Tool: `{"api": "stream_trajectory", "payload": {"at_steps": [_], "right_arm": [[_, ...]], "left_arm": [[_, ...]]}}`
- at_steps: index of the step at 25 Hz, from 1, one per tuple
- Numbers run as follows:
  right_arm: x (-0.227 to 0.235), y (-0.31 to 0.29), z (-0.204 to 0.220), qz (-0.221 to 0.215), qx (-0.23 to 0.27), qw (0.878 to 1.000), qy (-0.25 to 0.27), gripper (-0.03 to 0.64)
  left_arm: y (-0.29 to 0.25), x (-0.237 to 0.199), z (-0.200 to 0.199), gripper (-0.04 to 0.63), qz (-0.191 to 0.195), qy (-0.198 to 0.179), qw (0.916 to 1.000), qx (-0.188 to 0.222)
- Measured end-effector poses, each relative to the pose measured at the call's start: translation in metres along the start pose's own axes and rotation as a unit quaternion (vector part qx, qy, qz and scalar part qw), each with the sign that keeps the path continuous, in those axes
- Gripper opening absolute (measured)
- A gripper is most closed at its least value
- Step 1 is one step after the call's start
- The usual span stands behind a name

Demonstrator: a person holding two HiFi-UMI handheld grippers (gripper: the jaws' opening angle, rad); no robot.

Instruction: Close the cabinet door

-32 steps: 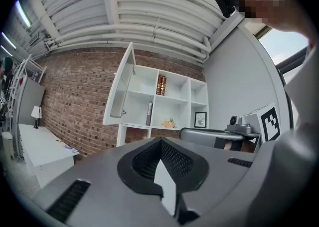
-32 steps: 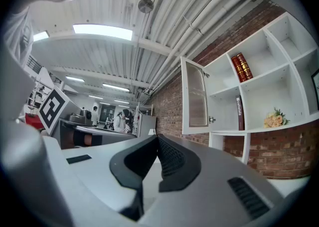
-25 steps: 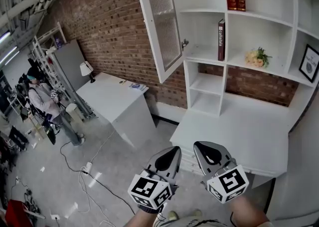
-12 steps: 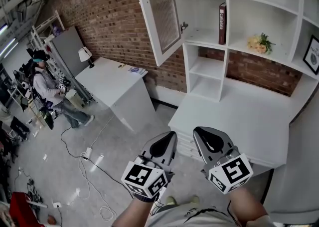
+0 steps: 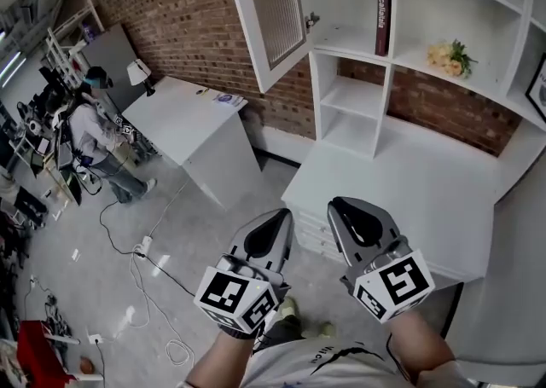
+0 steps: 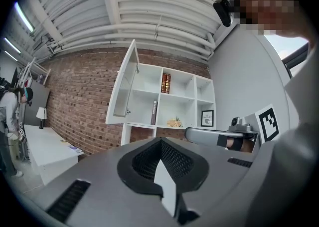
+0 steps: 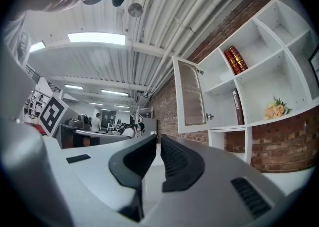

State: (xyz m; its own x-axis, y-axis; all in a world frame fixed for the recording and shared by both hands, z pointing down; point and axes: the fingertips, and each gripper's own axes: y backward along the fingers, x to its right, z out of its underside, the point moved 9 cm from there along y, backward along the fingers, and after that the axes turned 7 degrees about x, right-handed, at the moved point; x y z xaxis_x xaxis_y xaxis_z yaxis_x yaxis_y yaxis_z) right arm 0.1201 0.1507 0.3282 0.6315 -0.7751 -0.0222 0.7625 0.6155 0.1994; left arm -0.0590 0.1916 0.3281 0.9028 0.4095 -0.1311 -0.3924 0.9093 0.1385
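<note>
The white cabinet door (image 5: 271,9) with ribbed glass stands swung open to the left of the white shelf unit (image 5: 401,79); its small knob (image 7: 210,116) shows in the right gripper view. The door also shows in the left gripper view (image 6: 124,91) and the right gripper view (image 7: 192,96). Both grippers hover low in front of me, well short of the door. My left gripper (image 5: 271,226) is shut with nothing in it, as its own view (image 6: 160,141) confirms. My right gripper (image 5: 354,211) is shut and empty too (image 7: 158,138).
A white counter (image 5: 401,199) juts from the shelf unit just beyond the grippers. On the shelves are a book (image 5: 382,4), flowers (image 5: 450,55) and a framed picture (image 5: 537,88). A white desk (image 5: 192,122) with a lamp (image 5: 136,73) stands left; a person (image 5: 94,122) and floor cables (image 5: 145,267) lie beyond.
The shelf unit and door have slid upward in the head view. Both grippers stay shut; the right one has shifted a little. The person at the left has moved.
</note>
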Motion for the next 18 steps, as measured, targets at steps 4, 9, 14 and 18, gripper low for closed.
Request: {"api": "stream_trajectory", "payload": {"at_steps": [4,9,14,18], "right_arm": [[0.008,-0.022,0.007,0.001,-0.007,1.000,0.002,0.021],[0.021,-0.065,0.016,0.009,-0.015,1.000,0.019,0.025],[0.034,-0.129,0.026,0.021,-0.017,0.999,0.025,0.033],[0.037,-0.180,0.036,0.033,-0.020,0.999,0.026,0.040]], "left_arm": [[-0.013,-0.016,0.002,0.011,-0.002,0.000,1.0000,0.002],[-0.037,-0.057,0.003,0.011,0.001,0.001,1.0000,0.010],[-0.070,-0.113,-0.006,0.011,0.012,-0.002,0.9998,0.015],[-0.095,-0.160,-0.011,0.011,0.029,-0.004,0.9995,0.012]]}}
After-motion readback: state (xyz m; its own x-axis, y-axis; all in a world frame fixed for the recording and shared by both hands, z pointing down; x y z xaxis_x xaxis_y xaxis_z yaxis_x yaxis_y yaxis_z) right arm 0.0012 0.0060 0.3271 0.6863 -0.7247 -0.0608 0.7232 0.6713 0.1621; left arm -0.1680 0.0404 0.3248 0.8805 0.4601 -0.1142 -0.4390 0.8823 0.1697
